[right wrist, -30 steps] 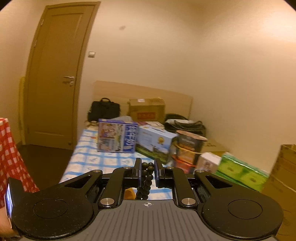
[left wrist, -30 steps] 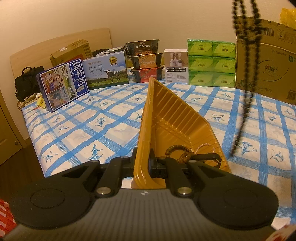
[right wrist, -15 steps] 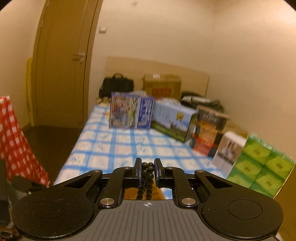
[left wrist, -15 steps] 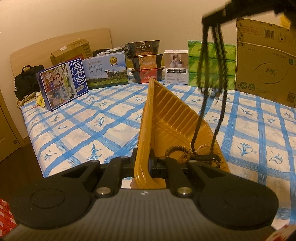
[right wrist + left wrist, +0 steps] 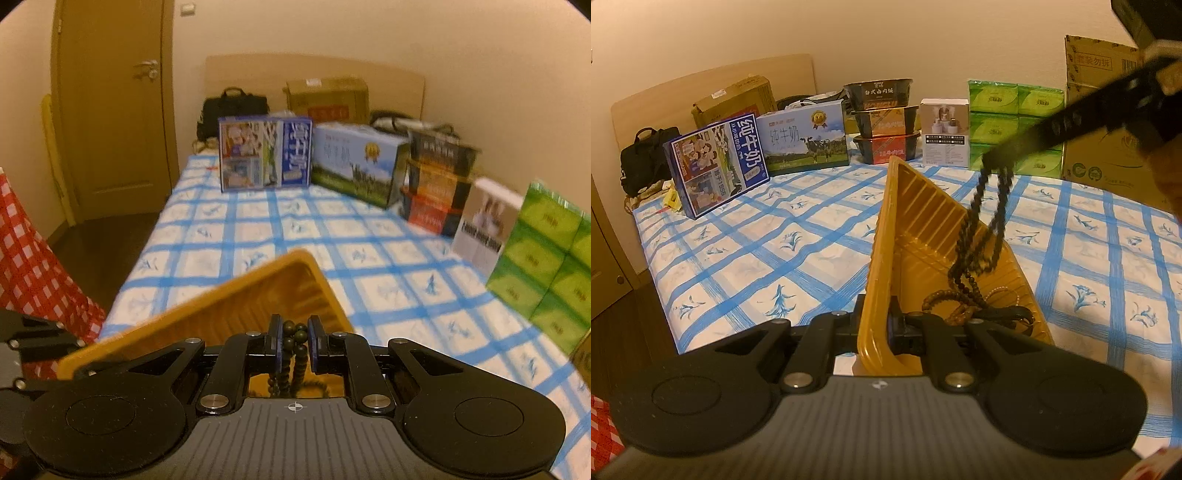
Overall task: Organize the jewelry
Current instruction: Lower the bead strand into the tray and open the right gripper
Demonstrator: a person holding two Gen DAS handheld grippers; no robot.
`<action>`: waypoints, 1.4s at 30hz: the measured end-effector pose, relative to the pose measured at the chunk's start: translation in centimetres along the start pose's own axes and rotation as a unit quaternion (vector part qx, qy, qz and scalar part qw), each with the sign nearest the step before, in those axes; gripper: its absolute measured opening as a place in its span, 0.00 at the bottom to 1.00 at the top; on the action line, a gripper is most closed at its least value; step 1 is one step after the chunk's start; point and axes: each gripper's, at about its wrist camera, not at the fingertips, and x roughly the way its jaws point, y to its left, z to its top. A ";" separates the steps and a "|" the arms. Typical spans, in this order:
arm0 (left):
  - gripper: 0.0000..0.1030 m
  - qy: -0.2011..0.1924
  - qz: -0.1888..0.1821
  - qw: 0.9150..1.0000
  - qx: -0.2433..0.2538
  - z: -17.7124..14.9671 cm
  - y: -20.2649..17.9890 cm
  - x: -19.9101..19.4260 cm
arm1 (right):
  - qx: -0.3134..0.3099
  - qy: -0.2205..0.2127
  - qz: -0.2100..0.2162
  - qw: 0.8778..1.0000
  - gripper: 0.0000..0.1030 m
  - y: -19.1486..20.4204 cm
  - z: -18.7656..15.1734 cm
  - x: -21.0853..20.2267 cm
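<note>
My left gripper [image 5: 875,325] is shut on the near rim of a yellow ribbed tray [image 5: 923,221], held tilted above the bed. In the tray lie a brown bead bracelet [image 5: 945,301], a pale bead bracelet [image 5: 1004,293] and a dark band [image 5: 1004,314]. My right gripper [image 5: 294,341] is shut on a dark bead necklace [image 5: 294,334]. In the left wrist view the necklace [image 5: 986,236] hangs from the upper right into the tray, its low end touching the jewelry pile. The tray also shows below my right gripper [image 5: 236,306].
The bed has a blue-checked sheet [image 5: 775,236]. Along its far side stand milk cartons [image 5: 716,162], stacked food bowls [image 5: 882,122], a white box [image 5: 943,133], green tissue packs [image 5: 1015,122] and a cardboard box [image 5: 1108,122]. A door [image 5: 110,110] is at left.
My right gripper moved down and toward the tray, lowering the necklace from hanging above the tray into it. The left gripper and tray stayed still.
</note>
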 end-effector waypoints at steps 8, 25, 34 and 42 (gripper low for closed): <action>0.07 0.000 0.000 1.000 -0.001 0.0 0.1 0.1 | 0.032 0.057 0.013 0.998 0.13 -1.0 -2.3 2.3; 0.07 0.000 0.000 1.000 -0.001 0.0 0.1 0.1 | 0.069 0.036 0.010 0.997 0.30 -1.8 -2.0 1.3; 0.07 0.000 -0.001 1.000 -0.002 0.0 0.2 0.1 | 0.110 0.021 -0.010 0.994 0.42 -3.0 -5.0 -3.6; 0.07 0.000 0.000 1.000 -0.002 0.0 0.2 0.1 | 0.203 0.024 -0.035 0.978 0.47 -4.5 -11.0 -8.5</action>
